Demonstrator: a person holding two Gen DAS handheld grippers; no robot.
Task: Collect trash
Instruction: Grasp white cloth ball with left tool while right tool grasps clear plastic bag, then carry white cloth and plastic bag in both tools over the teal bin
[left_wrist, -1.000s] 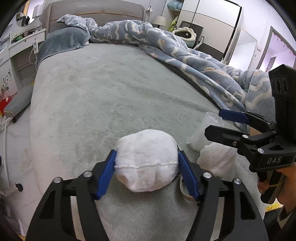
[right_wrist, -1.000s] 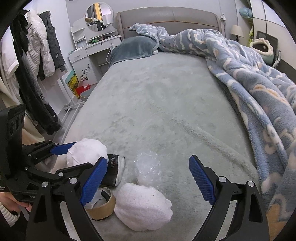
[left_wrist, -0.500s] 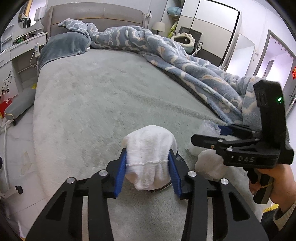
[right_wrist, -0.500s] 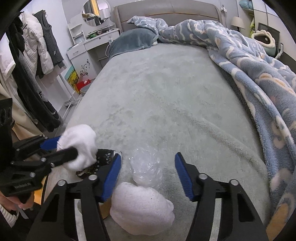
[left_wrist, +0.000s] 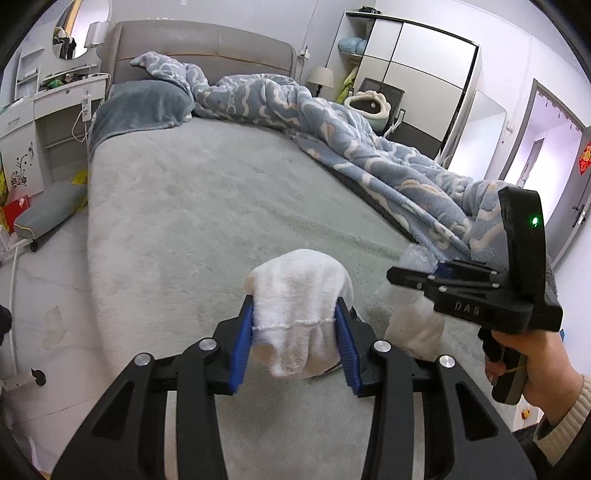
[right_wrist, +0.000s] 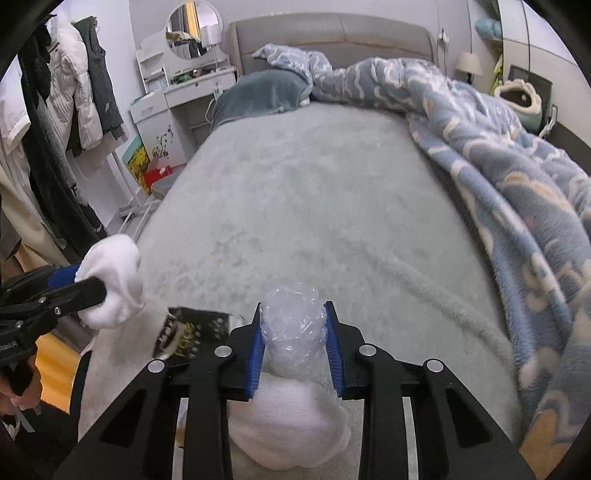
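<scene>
Left wrist view: the left gripper pinches a white crumpled wad above the bed, likely lifted for carrying off; open mattress lies ahead, the blanket bounding the right.

Right wrist view: the right gripper is closing on clear crumpled plastic, pads touching it; another white wad and a dark wrapper remain near the bed's near edge
</scene>
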